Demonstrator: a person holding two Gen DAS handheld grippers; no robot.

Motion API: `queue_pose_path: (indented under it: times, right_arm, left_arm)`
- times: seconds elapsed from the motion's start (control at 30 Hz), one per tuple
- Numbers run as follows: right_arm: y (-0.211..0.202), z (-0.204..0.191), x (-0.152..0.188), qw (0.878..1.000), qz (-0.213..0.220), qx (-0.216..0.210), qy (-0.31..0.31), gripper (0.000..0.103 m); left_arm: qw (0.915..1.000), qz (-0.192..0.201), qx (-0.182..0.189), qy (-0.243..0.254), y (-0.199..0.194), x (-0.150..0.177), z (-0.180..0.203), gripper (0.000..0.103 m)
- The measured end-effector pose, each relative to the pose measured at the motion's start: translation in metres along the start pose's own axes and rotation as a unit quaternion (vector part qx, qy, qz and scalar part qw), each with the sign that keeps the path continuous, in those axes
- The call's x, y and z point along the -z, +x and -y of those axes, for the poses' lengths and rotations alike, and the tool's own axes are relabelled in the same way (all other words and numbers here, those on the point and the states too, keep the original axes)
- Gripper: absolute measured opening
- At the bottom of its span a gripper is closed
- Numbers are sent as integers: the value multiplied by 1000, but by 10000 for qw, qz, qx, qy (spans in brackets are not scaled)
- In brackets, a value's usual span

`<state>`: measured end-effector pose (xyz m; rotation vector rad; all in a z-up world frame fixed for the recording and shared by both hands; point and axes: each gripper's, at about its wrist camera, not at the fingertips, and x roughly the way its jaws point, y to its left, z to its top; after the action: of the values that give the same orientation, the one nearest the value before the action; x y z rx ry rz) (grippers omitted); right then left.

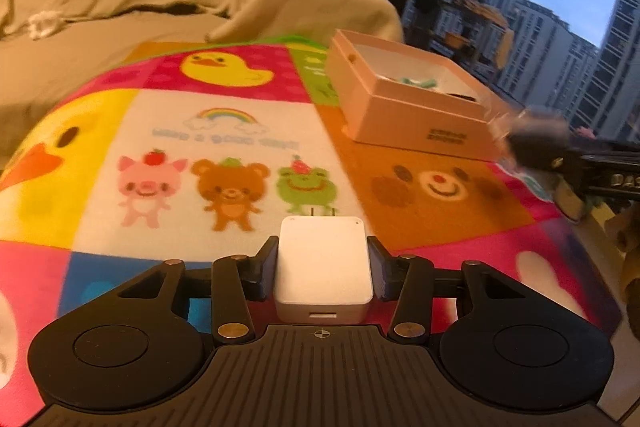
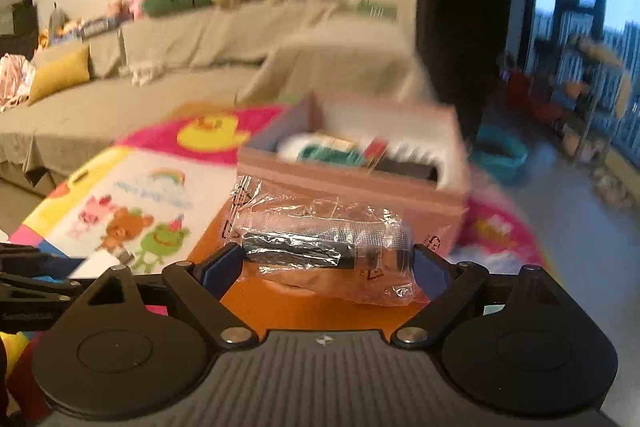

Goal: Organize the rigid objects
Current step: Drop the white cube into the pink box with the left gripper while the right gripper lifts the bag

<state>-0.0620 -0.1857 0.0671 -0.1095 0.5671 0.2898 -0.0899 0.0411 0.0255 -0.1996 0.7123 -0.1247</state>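
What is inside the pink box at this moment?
The pink box holds something teal, a red piece and a black item; whatever lies beneath them is hidden.

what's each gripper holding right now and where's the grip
Left gripper: white charger, by its flat sides. Right gripper: bagged black item, by its two ends.

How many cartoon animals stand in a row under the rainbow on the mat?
3: a pink pig on the left, a brown bear in the middle, a green frog on the right.
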Motion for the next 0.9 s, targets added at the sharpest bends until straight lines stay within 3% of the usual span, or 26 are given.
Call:
queue_pose_path:
  times: [0.13,0.33,0.5,0.67,0.73,0.83,0.9]
  right_arm:
    - [-30,10,0,9977,485,398,-247,90]
    - [-37,29,5,9947,758,650,-255,90]
    - [-23,42,18,9969,585,524,-87,90]
    - [-17,55,34,9978,415,514,80,90]
    - [-20,59,40,9977,401,529,125,90]
    - [-23,68,47,9978,369,504,218,90]
    - [-19,70,47,9980,312,510,227,90]
  left_arm:
    - [9987,-163,465,-158,8,-23,9,50]
    - [9969,181,760,112,34,-106,45,50]
    - [9987,16,512,42,107,-170,75,50]
    - [9992,-296,-50,-251,187,-198,87,50]
    - [9985,-363,-80,-405,206,-201,85,51]
    - [9994,-55,-215,-269,211,-204,86,44]
    - [9994,11,-84,-323,206,-208,81,44]
